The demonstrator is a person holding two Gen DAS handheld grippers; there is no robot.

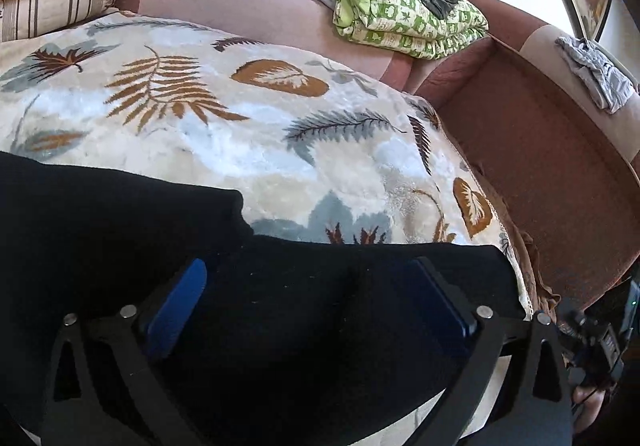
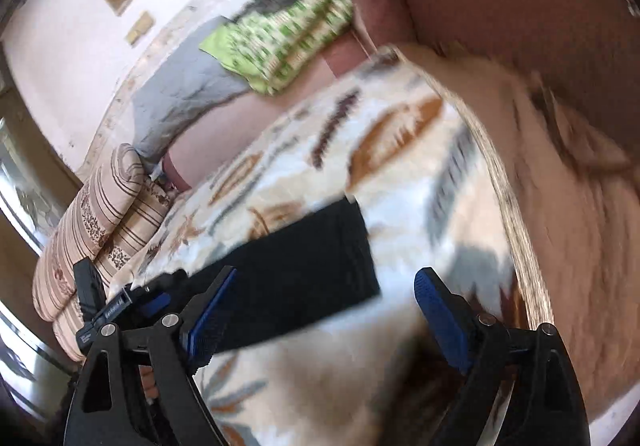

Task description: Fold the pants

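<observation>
Pants (image 1: 280, 310), black and folded, lie on the leaf-print blanket (image 1: 224, 126) near its front edge. Left gripper (image 1: 316, 286) hangs over them, jaws spread wide, nothing pinched. Right gripper (image 2: 324, 298) gapes too, empty, above the blanket.

One pair of black pants (image 1: 280, 306) on one leaf-print blanket (image 1: 240, 134), two grippers, one green quilt (image 1: 404, 18), perhaps two striped cushions (image 2: 100, 222), one grey cloth (image 1: 600, 74).
</observation>
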